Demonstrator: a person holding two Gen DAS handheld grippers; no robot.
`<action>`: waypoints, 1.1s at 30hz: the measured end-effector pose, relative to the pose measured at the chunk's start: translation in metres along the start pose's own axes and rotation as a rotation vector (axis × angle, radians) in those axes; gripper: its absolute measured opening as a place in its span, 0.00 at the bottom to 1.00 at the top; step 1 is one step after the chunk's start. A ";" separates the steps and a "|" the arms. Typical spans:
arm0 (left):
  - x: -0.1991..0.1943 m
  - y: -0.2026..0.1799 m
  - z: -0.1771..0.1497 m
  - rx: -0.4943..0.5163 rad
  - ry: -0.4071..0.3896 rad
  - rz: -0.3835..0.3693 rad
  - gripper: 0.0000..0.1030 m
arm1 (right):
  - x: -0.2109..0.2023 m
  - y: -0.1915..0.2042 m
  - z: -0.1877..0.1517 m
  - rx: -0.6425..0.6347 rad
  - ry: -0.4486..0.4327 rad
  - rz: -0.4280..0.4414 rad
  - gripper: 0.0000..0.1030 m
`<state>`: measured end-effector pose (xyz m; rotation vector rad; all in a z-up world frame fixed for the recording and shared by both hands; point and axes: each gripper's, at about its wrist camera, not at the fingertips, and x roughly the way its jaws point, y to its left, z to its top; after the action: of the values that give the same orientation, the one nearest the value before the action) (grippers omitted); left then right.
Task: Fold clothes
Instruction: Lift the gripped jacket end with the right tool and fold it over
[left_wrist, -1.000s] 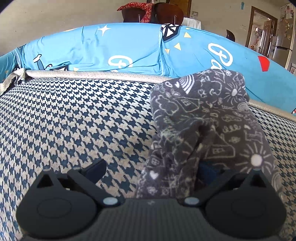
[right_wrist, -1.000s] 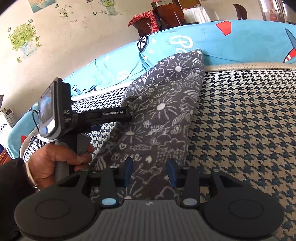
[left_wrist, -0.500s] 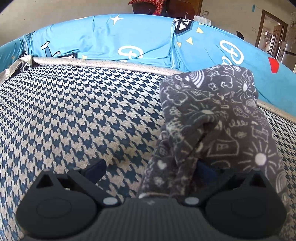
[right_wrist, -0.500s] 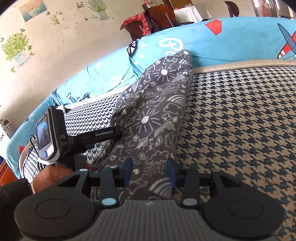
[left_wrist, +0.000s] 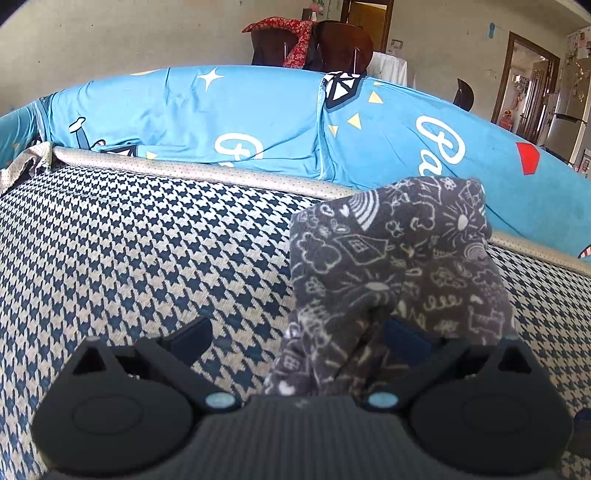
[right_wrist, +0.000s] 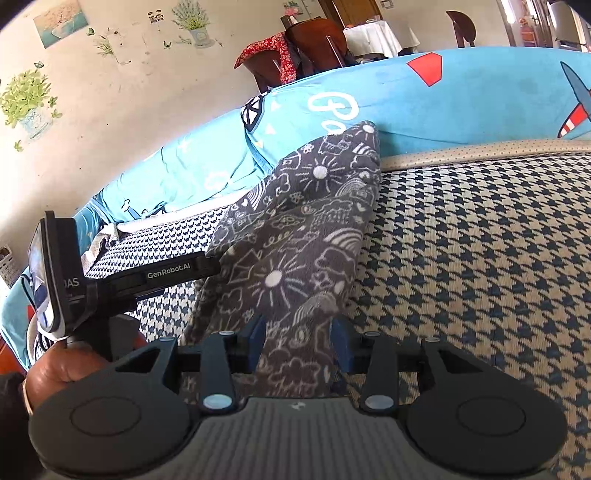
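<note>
Right gripper (right_wrist: 298, 341) pinches the grey doodle-print garment (right_wrist: 295, 236) low in its frame, so the cloth rises taut. Left gripper (left_wrist: 295, 332) stands wide, cloth draped over one finger (left_wrist: 402, 334), probably steadying the fold.

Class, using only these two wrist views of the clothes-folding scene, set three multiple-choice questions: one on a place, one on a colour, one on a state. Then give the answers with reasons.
1. Where does the garment lie?
A. on the houndstooth cushion
B. on a chair
C. on the floor

2. What colour is the garment?
A. red
B. dark grey with white doodles
C. plain yellow

3. How does the right gripper stand?
A. open, clear of cloth
B. out of view
C. shut on the garment

Answers:
1 A, it stretches across the houndstooth cushion.
2 B, white suns and clouds on grey.
3 C, both blue pads pinch the fabric.
</note>
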<state>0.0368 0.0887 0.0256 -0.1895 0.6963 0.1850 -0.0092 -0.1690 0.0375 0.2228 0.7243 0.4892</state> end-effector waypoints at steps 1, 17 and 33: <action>0.003 0.001 0.001 -0.008 0.003 0.004 1.00 | 0.002 -0.001 0.003 -0.001 -0.003 -0.002 0.39; 0.025 0.003 0.004 -0.014 0.055 0.028 1.00 | 0.057 -0.018 0.052 0.021 -0.073 -0.008 0.37; 0.029 0.007 0.001 -0.078 0.119 0.045 1.00 | 0.094 -0.019 0.076 -0.001 -0.090 0.019 0.23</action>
<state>0.0572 0.0986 0.0068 -0.2612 0.8123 0.2457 0.1090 -0.1404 0.0320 0.2494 0.6340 0.4950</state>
